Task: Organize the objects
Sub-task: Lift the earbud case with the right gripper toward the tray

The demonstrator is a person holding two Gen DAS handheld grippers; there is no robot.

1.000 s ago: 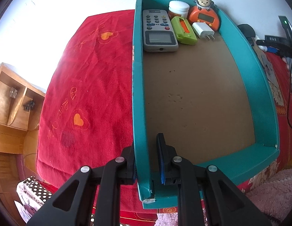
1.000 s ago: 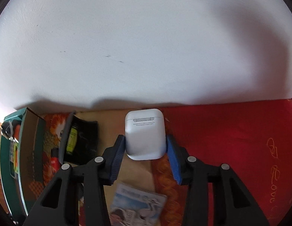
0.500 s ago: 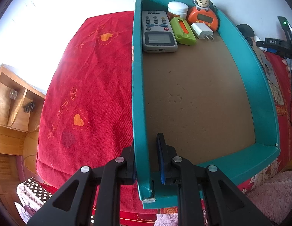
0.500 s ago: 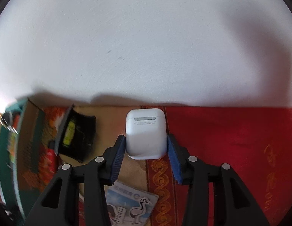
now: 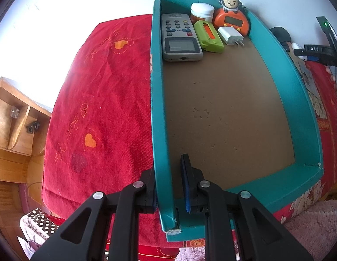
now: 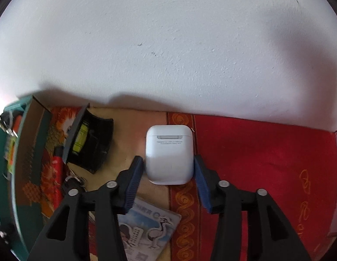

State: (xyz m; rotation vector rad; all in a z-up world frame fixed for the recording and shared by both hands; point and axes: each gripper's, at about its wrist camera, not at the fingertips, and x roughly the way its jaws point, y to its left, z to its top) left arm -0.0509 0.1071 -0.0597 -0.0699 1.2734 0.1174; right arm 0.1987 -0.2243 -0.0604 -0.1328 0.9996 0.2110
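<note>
Pinching the teal box (image 5: pixel 156 100) wall, left tongs (image 5: pixel 169 181); right tongs (image 6: pixel 168 169) opening around earbud case (image 6: pixel 169 154)

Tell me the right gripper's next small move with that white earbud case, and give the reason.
Probably back the right gripper up and away. Its jaws are opening and a gap shows at the left pad, so the white earbud case seems set down on the cloth. The left gripper clamps the teal box wall.

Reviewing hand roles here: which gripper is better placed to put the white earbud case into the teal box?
Right. The right gripper straddles the white earbud case, its jaws opening. The left gripper is clamped on the teal box wall, steadying it.
</note>
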